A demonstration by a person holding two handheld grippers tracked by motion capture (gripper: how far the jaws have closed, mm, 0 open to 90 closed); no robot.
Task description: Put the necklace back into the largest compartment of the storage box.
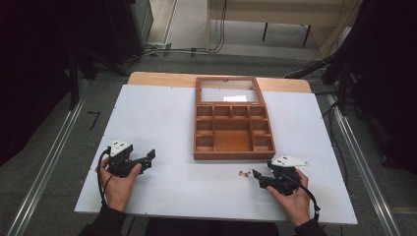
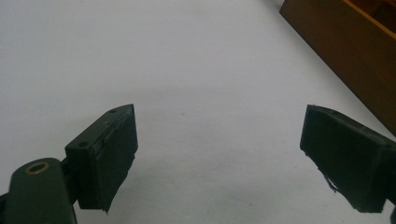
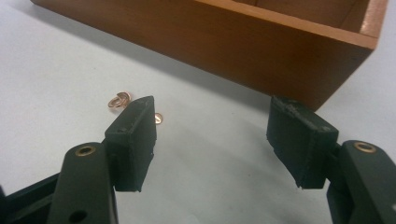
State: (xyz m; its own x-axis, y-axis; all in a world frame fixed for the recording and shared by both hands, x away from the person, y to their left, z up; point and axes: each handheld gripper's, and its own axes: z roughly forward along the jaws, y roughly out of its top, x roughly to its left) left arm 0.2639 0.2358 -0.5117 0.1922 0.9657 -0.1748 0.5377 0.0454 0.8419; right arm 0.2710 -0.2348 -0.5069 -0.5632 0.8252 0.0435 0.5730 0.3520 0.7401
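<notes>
Wooden box (image 1: 233, 140) open at the middle of the table, lid (image 1: 227, 90) tipped back at the far side with a white slip (image 1: 235, 98) showing through its glass. Inside, a row of small compartments along the back, small ones down each side, one wide compartment in the middle; all bare wood as far as can be told.

Left gripper (image 1: 146, 160) near the table's left front corner, held in the left hand (image 1: 118, 184), jaws spread wide and gripping nothing, pointed toward the box. In the left gripper view, left gripper (image 2: 219, 158) over bare white surface, box wall (image 2: 345, 51) at the upper right, well apart from the jaws.

Small copper rings (image 1: 243, 173) lying loose on the table just in front of the box's front wall, right of centre, outside every compartment. Right gripper (image 1: 257, 178) just beside them, held in the right hand (image 1: 295, 199), jaws released and wide apart, closing on nothing. In the right gripper view, right gripper (image 3: 210, 135) low over the table, rings (image 3: 119, 99) just beyond one jaw's tip, one partly hidden behind it, box front (image 3: 233, 46) close behind.

White board (image 1: 162, 123) over a light wooden table (image 1: 157, 78). Grey floor (image 1: 59, 142) around, metal rails at both sides, cables (image 1: 187, 50) and a pale desk (image 1: 275, 12) at the back, dark gear at left and right.
</notes>
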